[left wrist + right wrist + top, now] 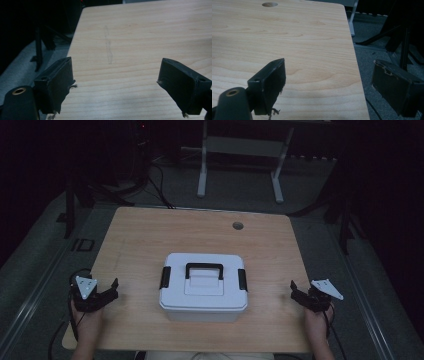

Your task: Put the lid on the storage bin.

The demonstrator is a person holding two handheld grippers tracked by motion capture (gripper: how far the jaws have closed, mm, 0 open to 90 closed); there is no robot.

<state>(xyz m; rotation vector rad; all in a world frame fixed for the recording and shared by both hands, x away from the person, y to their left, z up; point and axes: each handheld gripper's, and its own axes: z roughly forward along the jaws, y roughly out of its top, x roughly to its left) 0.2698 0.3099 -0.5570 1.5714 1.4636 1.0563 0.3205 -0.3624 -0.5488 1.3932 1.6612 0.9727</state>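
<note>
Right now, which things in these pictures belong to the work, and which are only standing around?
Part of the work:
- white plastic storage box with black handle and black side latches
- left gripper, open
- right gripper, open

Only standing around:
- light wooden table with round cable hole
- white metal frame on the floor behind

left gripper (111, 289) agape, right gripper (296, 290) agape

Both the left gripper (111, 289) and the right gripper (296, 291) are black, each with a grey three-cornered plate on top, two flat frayed jaws and a thin black cable.
</note>
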